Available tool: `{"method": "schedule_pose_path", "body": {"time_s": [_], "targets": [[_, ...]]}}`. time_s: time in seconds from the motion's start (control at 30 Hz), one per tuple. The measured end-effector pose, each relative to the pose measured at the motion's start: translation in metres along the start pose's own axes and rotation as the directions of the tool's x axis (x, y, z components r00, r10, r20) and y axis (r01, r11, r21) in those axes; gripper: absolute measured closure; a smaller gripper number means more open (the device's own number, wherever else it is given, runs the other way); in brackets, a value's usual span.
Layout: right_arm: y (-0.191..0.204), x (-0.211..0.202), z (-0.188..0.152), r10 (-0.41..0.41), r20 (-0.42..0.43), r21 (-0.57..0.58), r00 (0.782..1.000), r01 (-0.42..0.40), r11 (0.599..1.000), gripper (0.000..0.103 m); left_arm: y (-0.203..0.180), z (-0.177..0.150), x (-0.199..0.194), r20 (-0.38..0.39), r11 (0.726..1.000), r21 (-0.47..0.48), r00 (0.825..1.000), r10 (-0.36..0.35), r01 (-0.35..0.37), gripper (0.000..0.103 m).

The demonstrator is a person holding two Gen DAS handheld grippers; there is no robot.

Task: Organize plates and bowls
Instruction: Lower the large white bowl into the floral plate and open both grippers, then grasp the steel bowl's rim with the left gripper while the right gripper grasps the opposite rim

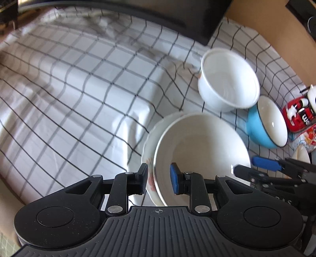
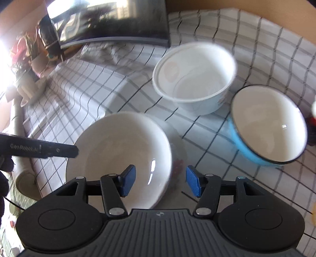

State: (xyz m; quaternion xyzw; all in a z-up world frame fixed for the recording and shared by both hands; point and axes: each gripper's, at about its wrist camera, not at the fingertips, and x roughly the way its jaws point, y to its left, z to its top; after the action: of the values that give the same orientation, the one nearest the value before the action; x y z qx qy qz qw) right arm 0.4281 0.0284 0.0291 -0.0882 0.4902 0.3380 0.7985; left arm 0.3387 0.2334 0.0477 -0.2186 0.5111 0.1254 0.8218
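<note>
A wide cream bowl (image 1: 199,146) sits on a floral plate (image 1: 148,158) on the checked cloth. My left gripper (image 1: 159,178) straddles the near rim of bowl and plate, jaws a little apart; contact is unclear. My right gripper (image 2: 160,180) is open around the bowl's (image 2: 122,142) right rim, over the plate (image 2: 177,156). The right gripper also shows in the left wrist view (image 1: 244,166). A white deep bowl (image 1: 229,83) (image 2: 195,79) and a blue bowl with white inside (image 1: 266,126) (image 2: 266,126) stand behind.
A red printed package (image 1: 298,116) lies at the right edge. A black box (image 1: 177,15) (image 2: 118,21) stands at the back of the cloth. A cardboard wall (image 1: 276,25) runs behind. A dark kettle (image 2: 48,33) and clutter are at the far left.
</note>
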Motion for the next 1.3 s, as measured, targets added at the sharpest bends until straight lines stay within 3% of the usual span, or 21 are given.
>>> {"method": "schedule_pose_path", "body": {"time_s": [0.1,0.2,0.27,0.4,0.5,0.57,0.6,0.63,0.7,0.77,0.8,0.87,0.97,1.17,1.3], "targets": [[-0.002,-0.030,-0.006,-0.036,0.104,-0.016,0.994,0.038,0.999,0.046,-0.019,0.003,-0.021,0.098,0.999,0.045,0.995,-0.015,0.011,0.076],[-0.004,-0.072,-0.020,-0.126,0.250,-0.052,0.960,0.143,0.988,0.039,-0.054,0.001,-0.037,0.172,0.985,0.126,0.975,-0.141,0.120,0.076],[-0.008,-0.097,-0.033,-0.215,0.347,-0.059,0.913,0.250,0.966,0.031,-0.082,-0.003,-0.042,0.205,0.960,0.190,0.948,-0.243,0.205,0.076],[-0.030,-0.142,-0.071,-0.419,0.471,-0.018,0.776,0.483,0.875,0.019,-0.138,-0.021,-0.040,0.236,0.890,0.306,0.879,-0.415,0.339,0.076],[-0.056,-0.165,-0.100,-0.532,0.465,0.047,0.707,0.580,0.813,0.018,-0.179,-0.044,-0.028,0.174,0.835,0.370,0.853,-0.493,0.407,0.076],[-0.079,-0.179,-0.124,-0.592,0.434,0.103,0.680,0.615,0.782,0.018,-0.206,-0.060,-0.014,0.103,0.802,0.408,0.851,-0.514,0.436,0.076],[-0.092,-0.185,-0.136,-0.614,0.406,0.133,0.677,0.621,0.773,0.018,-0.219,-0.069,-0.007,0.061,0.792,0.422,0.858,-0.510,0.441,0.076],[-0.103,-0.190,-0.147,-0.619,0.377,0.151,0.689,0.614,0.775,0.018,-0.229,-0.078,0.002,0.020,0.783,0.432,0.864,-0.504,0.447,0.076],[-0.129,-0.199,-0.170,-0.601,0.293,0.194,0.744,0.569,0.799,0.018,-0.247,-0.095,0.017,-0.057,0.774,0.437,0.873,-0.484,0.457,0.076],[-0.149,-0.202,-0.193,-0.581,0.238,0.280,0.778,0.518,0.808,0.018,-0.259,-0.108,0.032,-0.115,0.781,0.419,0.880,-0.461,0.464,0.076],[-0.158,-0.202,-0.204,-0.575,0.216,0.317,0.789,0.500,0.806,0.018,-0.264,-0.114,0.039,-0.142,0.778,0.408,0.875,-0.462,0.477,0.076],[-0.166,-0.198,-0.223,-0.580,0.177,0.355,0.795,0.498,0.791,0.018,-0.271,-0.125,0.050,-0.193,0.777,0.395,0.871,-0.453,0.491,0.076],[-0.166,-0.188,-0.242,-0.588,0.136,0.371,0.798,0.509,0.777,0.020,-0.281,-0.142,0.061,-0.238,0.784,0.409,0.884,-0.403,0.468,0.076],[-0.177,-0.173,-0.259,-0.543,0.093,0.413,0.835,0.464,0.784,0.022,-0.290,-0.159,0.076,-0.268,0.799,0.435,0.906,-0.326,0.416,0.076],[-0.189,-0.160,-0.261,-0.504,0.044,0.443,0.862,0.436,0.784,0.032,-0.301,-0.170,0.086,-0.303,0.789,0.439,0.898,-0.319,0.429,0.076]]}}
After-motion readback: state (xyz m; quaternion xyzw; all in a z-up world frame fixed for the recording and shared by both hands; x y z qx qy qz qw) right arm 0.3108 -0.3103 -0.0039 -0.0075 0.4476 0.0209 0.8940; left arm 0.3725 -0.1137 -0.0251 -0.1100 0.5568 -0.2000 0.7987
